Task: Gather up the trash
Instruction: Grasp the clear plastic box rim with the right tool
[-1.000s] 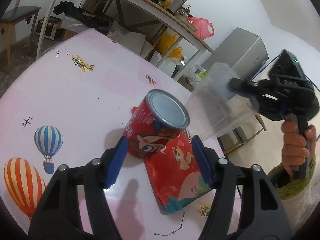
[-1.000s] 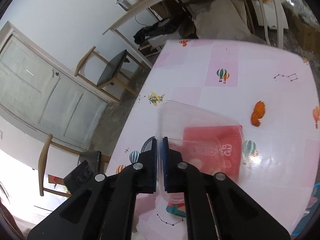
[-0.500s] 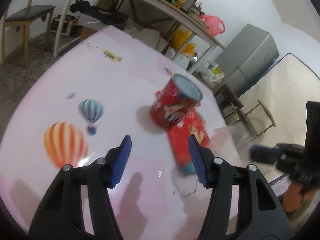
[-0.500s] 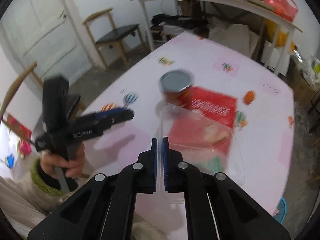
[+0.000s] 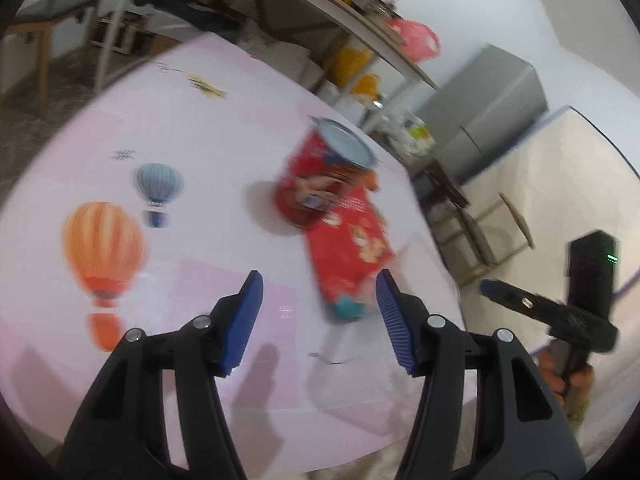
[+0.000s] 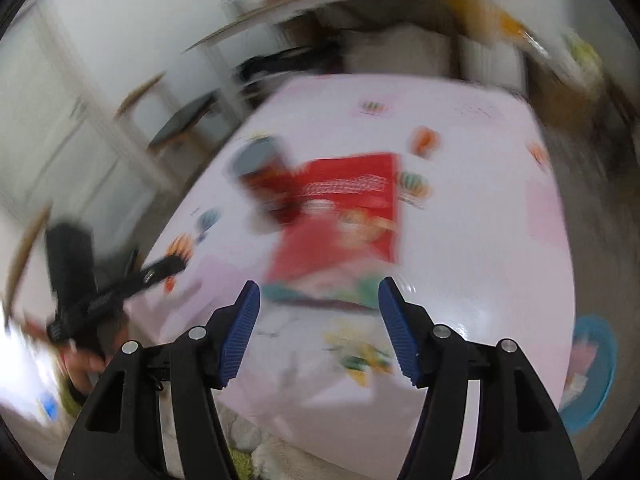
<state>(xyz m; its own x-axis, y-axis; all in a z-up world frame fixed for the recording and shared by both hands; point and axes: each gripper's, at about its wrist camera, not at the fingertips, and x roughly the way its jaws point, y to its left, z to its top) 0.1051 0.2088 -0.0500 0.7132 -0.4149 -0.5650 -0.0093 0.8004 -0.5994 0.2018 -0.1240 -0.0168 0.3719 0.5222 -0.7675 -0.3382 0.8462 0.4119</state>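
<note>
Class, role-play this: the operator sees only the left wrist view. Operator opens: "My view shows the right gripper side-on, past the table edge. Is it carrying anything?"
Observer: No. In the right wrist view the right gripper is open, with nothing between its blue ribbed pads.
Operator: What is it pointing at?
Observer: The flat red printed snack pouch on the pink table, with the red cylindrical tin can at the pouch's far left corner.
Operator: Anything off the table on that side?
Observer: A light blue round object lies low beyond the table's right edge; blur hides what it is.
</note>
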